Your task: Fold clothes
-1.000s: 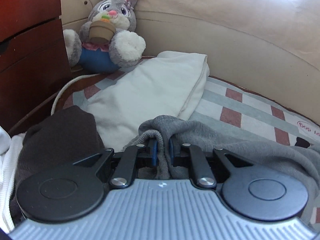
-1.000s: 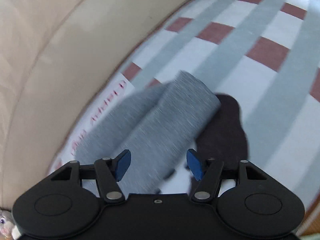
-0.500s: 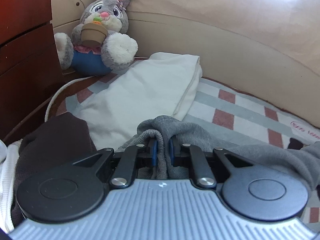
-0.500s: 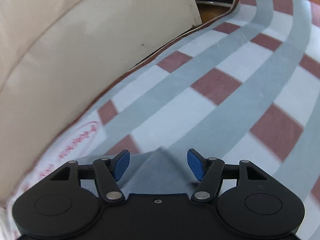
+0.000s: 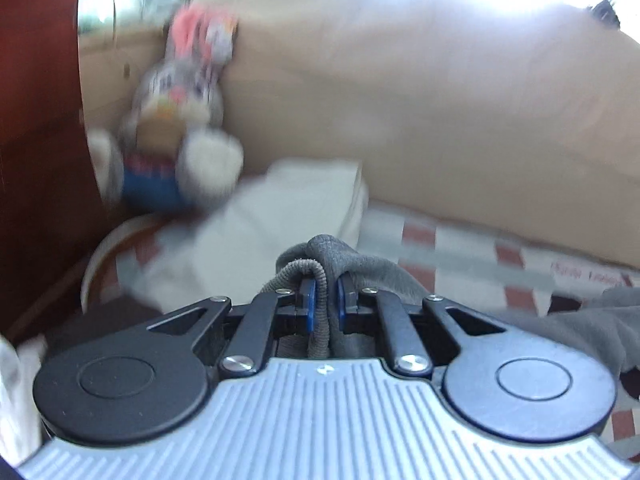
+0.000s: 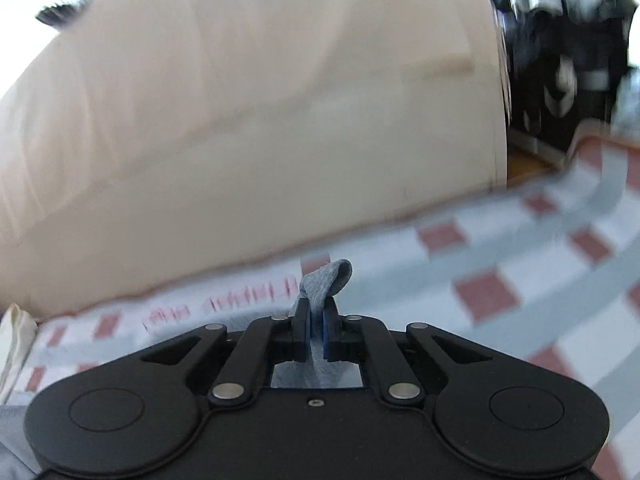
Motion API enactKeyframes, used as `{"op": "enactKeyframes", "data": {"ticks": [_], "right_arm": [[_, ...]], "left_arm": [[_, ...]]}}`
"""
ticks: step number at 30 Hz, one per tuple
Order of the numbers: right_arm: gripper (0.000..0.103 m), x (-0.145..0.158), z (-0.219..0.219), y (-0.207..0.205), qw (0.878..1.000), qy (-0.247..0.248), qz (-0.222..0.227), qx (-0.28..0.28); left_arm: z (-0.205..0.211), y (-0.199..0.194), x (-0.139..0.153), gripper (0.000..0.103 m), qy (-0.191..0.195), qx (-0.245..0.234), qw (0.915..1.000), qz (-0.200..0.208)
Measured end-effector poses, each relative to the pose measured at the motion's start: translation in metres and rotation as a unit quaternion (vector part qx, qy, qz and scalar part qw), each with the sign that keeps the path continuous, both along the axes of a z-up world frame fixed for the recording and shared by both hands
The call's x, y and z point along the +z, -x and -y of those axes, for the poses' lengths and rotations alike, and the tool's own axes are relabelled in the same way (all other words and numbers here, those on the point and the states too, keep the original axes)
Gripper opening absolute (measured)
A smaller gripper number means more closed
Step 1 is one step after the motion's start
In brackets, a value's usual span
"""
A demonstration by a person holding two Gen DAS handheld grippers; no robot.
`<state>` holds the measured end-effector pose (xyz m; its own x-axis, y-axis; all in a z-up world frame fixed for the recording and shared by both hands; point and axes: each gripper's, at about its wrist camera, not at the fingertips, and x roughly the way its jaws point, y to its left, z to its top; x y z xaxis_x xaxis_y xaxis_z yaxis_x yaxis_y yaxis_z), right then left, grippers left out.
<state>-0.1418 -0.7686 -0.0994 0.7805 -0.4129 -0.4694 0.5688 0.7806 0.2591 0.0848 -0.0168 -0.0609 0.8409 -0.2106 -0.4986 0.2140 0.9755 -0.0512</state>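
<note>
Plush rabbit (image 5: 172,120) against beige headboard (image 5: 440,100)

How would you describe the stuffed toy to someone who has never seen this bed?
Look along the beige padded headboard to the corner by the dark red wooden cabinet. There a grey plush rabbit sits behind the folded white cloth. It alone has pink ears and blue trousers.

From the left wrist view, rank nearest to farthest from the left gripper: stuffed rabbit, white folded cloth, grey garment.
1. Grey garment, clamped in the left gripper.
2. White folded cloth, just beyond, slightly left.
3. Stuffed rabbit, far left, against the cushion.
</note>
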Motion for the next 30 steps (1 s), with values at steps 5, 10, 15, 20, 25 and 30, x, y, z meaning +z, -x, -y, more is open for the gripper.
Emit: {"op": "enactKeyframes", "data": {"ticks": [5, 10, 15, 20, 25, 30], "right_arm": [[0.006, 0.077, 0.001, 0.028, 0.997, 0.048, 0.061, -0.031], [0.006, 0.125, 0.005, 0.047, 0.994, 0.074, 0.072, -0.038], [0.006, 0.117, 0.025, 0.038, 0.996, 0.074, 0.014, -0.049], [0.006, 0.105, 0.053, -0.001, 0.993, 0.095, -0.035, -0.055], [0.006, 0.113, 0.101, -0.068, 0.996, 0.072, -0.023, -0.048], [0.012, 0.099, 0.14, -0.152, 0.987, 0.096, -0.076, -0.103]], "left_arm": [[-0.008, -0.006, 0.024, 0.01, 0.017, 0.014, 0.9996, 0.018], [-0.012, -0.014, 0.028, 0.01, 0.039, 0.009, 0.9978, 0.053], [-0.004, -0.045, 0.029, 0.01, 0.063, -0.005, 0.9959, 0.064], [0.032, -0.1, 0.039, 0.009, 0.055, -0.042, 0.9957, 0.061], [0.094, -0.171, 0.055, 0.009, 0.002, -0.069, 0.9953, 0.068], [0.165, -0.242, 0.021, 0.015, -0.055, -0.055, 0.9963, 0.037]]}}
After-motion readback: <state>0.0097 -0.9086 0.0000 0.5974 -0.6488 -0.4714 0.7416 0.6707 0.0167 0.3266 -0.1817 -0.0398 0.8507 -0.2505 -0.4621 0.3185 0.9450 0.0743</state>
